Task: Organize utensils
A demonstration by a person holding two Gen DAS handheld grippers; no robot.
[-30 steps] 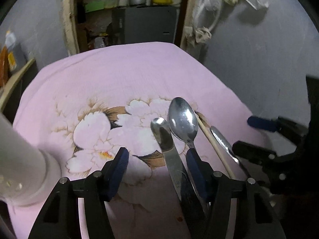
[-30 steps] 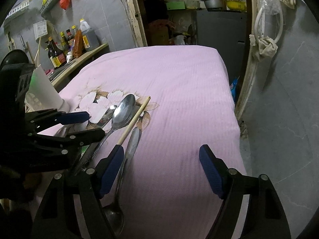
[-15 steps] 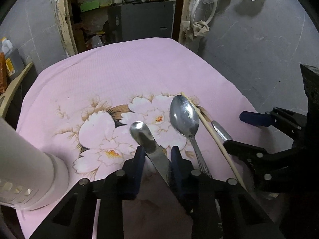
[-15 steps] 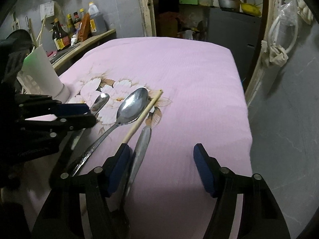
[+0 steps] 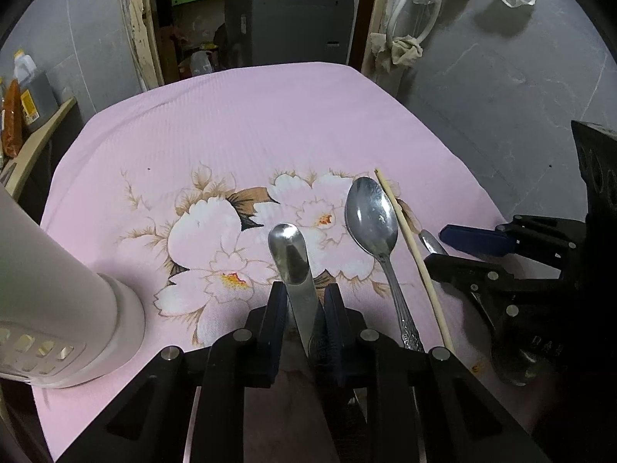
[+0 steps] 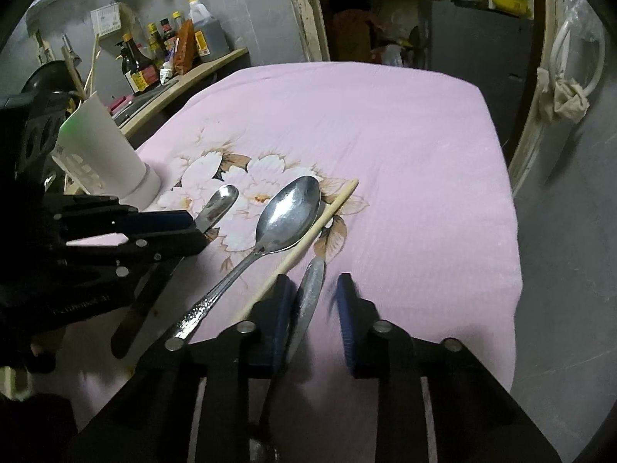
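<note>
On the pink flowered cloth [image 5: 270, 115] lie a butter knife [image 5: 291, 258], a large spoon [image 5: 372, 220], a wooden chopstick [image 5: 412, 258] and a second spoon [image 6: 310, 289]. My left gripper [image 5: 304, 308] is closing, and its blue pads press on the knife's blade near the handle. From the right wrist view, the left gripper [image 6: 196, 229] clamps the knife [image 6: 219, 204]. My right gripper [image 6: 314, 308] is closing around the second spoon's handle. Its left pad touches the handle, while a gap shows at the blurred right pad. A white utensil holder [image 5: 58, 308] stands at the left.
A wooden shelf with sauce bottles [image 6: 166, 50] runs along the table's left side behind the holder [image 6: 100, 146]. The cloth drops off at the right edge [image 6: 509, 231] toward a grey floor. A doorway with a dark cabinet [image 5: 289, 27] lies beyond the far edge.
Both pairs of jaws have narrowed from wide open. The left pair came in around the knife's blade and the right pair around the second spoon's handle.
</note>
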